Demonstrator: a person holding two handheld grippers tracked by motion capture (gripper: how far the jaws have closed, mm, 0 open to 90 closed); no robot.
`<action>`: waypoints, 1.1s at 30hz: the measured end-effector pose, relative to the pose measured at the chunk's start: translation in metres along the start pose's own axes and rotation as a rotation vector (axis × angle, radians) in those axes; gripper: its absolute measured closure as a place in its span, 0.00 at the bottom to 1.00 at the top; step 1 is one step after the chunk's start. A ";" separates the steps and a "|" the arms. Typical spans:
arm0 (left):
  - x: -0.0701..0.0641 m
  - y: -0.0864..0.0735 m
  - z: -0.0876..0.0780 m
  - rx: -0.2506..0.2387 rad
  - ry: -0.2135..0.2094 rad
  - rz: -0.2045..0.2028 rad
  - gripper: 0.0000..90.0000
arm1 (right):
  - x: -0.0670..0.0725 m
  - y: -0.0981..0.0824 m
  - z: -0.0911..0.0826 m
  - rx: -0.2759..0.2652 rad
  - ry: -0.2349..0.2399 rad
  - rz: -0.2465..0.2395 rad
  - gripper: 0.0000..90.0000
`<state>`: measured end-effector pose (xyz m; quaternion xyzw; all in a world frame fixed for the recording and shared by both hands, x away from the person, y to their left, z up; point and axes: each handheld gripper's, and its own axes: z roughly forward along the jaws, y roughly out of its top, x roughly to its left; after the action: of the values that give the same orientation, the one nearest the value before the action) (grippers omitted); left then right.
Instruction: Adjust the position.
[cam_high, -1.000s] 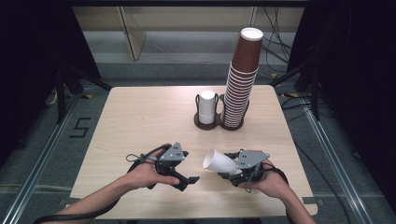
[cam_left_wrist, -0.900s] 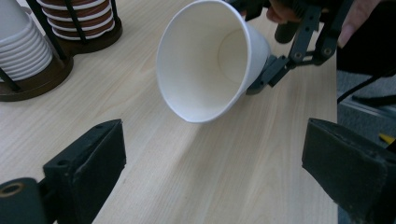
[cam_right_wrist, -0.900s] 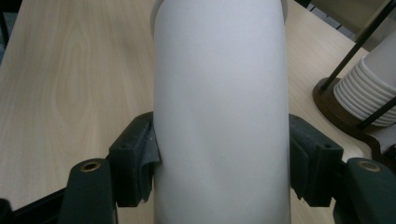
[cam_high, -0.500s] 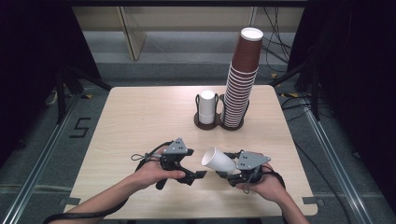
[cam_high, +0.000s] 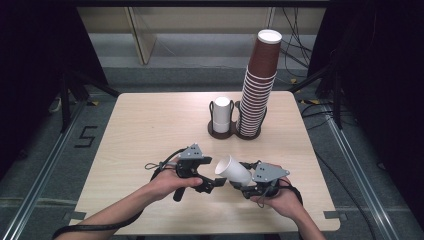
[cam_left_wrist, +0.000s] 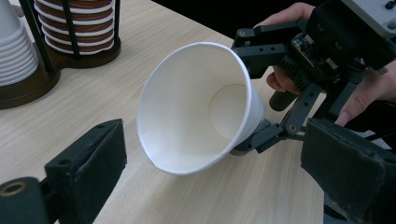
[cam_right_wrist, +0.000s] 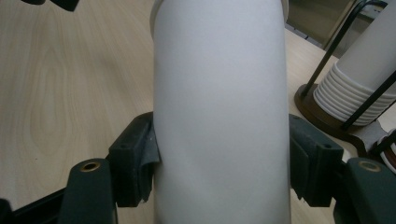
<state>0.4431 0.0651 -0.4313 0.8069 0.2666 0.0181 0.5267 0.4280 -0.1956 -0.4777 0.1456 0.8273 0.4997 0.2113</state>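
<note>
Paper cup (cam_high: 234, 170), plain white with no print, lies sideways above the counter (cam_high: 150, 125), clamped near its base by the right hand-held gripper (cam_high: 246, 183). Its mouth faces the left hand-held gripper (cam_high: 216, 183), whose jaws stand wide apart just beside the rim, holding nothing. A "5" (cam_high: 85, 136) marks the floor left of the counter.

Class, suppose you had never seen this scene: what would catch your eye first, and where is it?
First, the tall stack of brown cups towering in its rack at the table's far edge, with a shorter white stack beside it. Then, near the front edge, the white cup lying sideways, clamped in the right gripper, its mouth turned toward the open left gripper.
</note>
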 end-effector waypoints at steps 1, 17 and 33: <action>0.001 0.001 0.001 0.003 -0.009 -0.006 0.07 | 0.001 0.000 0.001 -0.004 0.003 0.011 0.38; 0.006 0.005 0.010 0.021 -0.025 0.021 0.06 | 0.008 0.008 -0.001 -0.022 0.029 -0.021 0.38; 0.010 0.004 0.018 0.029 -0.086 -0.015 0.09 | 0.014 0.014 0.002 -0.047 0.053 -0.043 0.38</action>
<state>0.4593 0.0536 -0.4381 0.8125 0.2501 -0.0243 0.5261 0.4177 -0.1814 -0.4686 0.1095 0.8237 0.5179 0.2031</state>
